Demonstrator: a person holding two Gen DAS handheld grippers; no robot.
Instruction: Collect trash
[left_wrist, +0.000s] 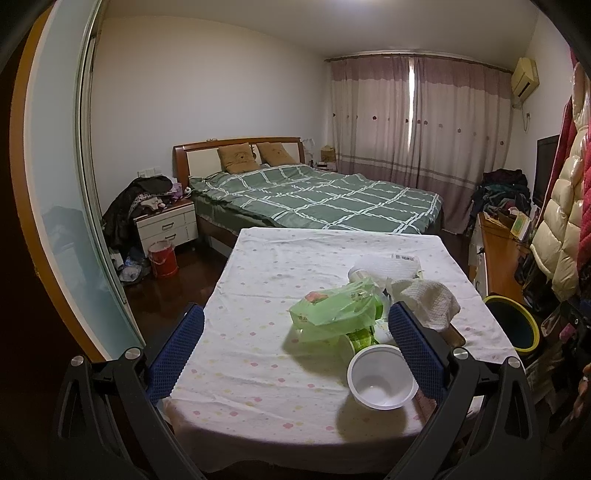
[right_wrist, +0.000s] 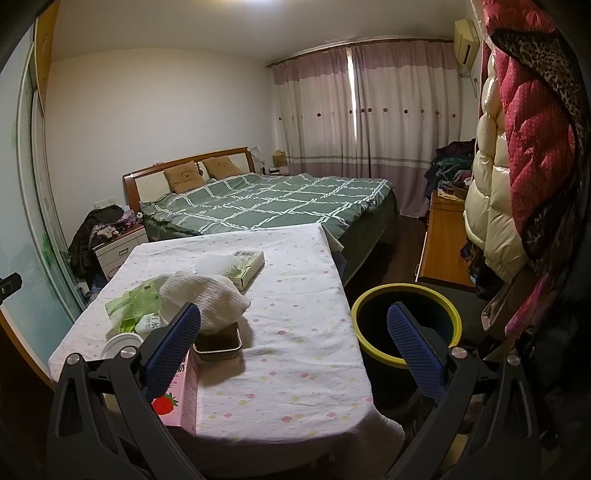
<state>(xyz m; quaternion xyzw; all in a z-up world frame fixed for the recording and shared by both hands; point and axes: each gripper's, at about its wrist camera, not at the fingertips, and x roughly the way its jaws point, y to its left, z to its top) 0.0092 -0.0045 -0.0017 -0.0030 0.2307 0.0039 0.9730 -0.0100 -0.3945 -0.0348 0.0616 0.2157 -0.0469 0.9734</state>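
Observation:
A table under a white dotted cloth (left_wrist: 266, 280) (right_wrist: 295, 295) carries the trash. On it lie a green plastic bag (left_wrist: 334, 310) (right_wrist: 129, 301), a white plastic cup (left_wrist: 382, 376) (right_wrist: 120, 341) on its side, a crumpled white tissue (left_wrist: 428, 299) (right_wrist: 207, 299), a green box (right_wrist: 245, 267), a small metal tray (right_wrist: 218, 341) and a pink strawberry carton (right_wrist: 181, 395). My left gripper (left_wrist: 295, 332) stands open above the near table edge, with the bag and cup between its fingers' span. My right gripper (right_wrist: 293, 328) hangs open over the table's right edge, nothing in it.
A dark bin with a yellow rim (right_wrist: 406, 325) (left_wrist: 511, 325) stands on the floor right of the table. A bed (left_wrist: 314, 195) lies beyond, a nightstand (left_wrist: 166, 225) and red bucket (left_wrist: 162, 258) to its left. Coats (right_wrist: 517, 166) hang at the right above a wooden cabinet (right_wrist: 443, 243).

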